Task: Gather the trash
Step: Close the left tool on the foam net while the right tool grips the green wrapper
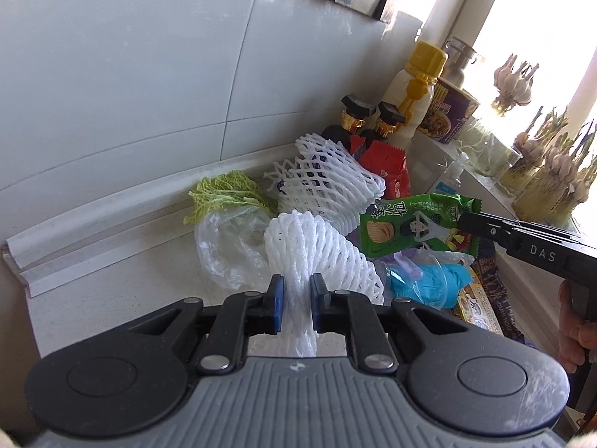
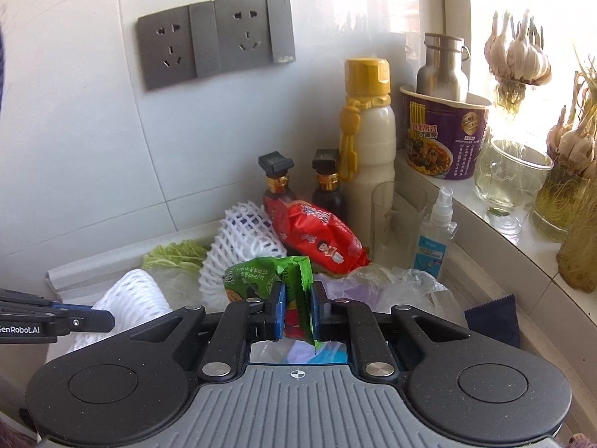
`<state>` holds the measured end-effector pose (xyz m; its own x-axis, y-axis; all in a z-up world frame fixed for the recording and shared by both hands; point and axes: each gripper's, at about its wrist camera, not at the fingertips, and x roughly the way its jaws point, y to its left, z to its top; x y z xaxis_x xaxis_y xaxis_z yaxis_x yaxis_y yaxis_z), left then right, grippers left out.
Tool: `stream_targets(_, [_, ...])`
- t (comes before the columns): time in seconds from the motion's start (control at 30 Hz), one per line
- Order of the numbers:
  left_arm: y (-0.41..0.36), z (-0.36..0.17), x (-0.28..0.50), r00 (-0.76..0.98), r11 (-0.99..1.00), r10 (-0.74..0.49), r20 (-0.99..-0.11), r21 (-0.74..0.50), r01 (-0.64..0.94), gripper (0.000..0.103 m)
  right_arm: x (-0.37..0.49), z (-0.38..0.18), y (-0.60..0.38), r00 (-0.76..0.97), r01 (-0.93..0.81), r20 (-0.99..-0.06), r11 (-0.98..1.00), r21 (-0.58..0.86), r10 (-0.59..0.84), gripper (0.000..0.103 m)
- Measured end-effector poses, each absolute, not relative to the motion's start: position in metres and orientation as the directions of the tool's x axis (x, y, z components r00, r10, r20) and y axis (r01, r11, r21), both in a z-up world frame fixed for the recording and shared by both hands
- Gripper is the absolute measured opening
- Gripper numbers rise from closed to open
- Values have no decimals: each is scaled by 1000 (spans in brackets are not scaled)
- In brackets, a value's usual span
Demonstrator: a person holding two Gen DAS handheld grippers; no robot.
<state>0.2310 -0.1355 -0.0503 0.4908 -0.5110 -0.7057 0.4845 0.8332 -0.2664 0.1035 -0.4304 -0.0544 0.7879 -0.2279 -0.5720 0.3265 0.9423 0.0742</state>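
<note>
Left hand-held gripper (image 1: 297,300) is clamping a white foam fruit net (image 1: 317,250) between its blue pads; the net is bunching through the jaws, its far end over the trash pile. Right hand-held gripper (image 2: 297,313) is pinching a green chip wrapper (image 2: 276,280) by one crumpled edge; in the left wrist view that wrapper is hanging off the gripper tip, above the pile.

Rest of the trash is sitting on the worktop (image 1: 123,283) in the corner against the tiled wall:
- second foam net (image 1: 328,183), behind the held one
- cabbage leaf (image 1: 227,194), by the wall trim
- clear plastic bag (image 1: 227,250), just beside the leaf
- red snack packet (image 2: 317,240), leaning on two dark sauce bottles (image 2: 278,183)
- blue crumpled plastic (image 1: 429,280), under the green wrapper

Behind: yellow-capped bottle (image 2: 367,127), purple noodle cup (image 2: 444,130) on the sill, spray bottle (image 2: 436,231), sprouting garlic (image 2: 518,52) by the window.
</note>
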Motion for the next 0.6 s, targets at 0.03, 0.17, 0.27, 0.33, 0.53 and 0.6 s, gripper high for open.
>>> stream_targets(0.03, [-134, -48, 229, 493, 836, -505, -708, -258, 485, 13, 102, -52, -427, 788, 325, -574, 942, 80, -223, 13])
stream_targets(0.17, [-131, -39, 217, 501, 845, -475, -723, -216, 490, 13, 95, -45, -408, 784, 314, -583, 946, 76, -213, 13])
stream_targets(0.27, [-126, -34, 207, 500, 848, -460, -734, -197, 491, 13, 89, -42, -392, 779, 303, -592, 951, 65, -208, 13])
stream_targets(0.33, [-122, -32, 201, 497, 849, -453, -740, -188, 494, 13, 84, -39, -383, 775, 301, -598, 952, 63, -205, 13])
stream_targets(0.53, [-109, -26, 180, 496, 854, -431, -753, -162, 495, 13, 67, -32, -358, 771, 286, -608, 956, 67, -188, 13])
stream_targets(0.6, [-105, -24, 174, 496, 855, -426, -756, -158, 494, 13, 62, -30, -352, 768, 286, -612, 956, 64, -189, 13])
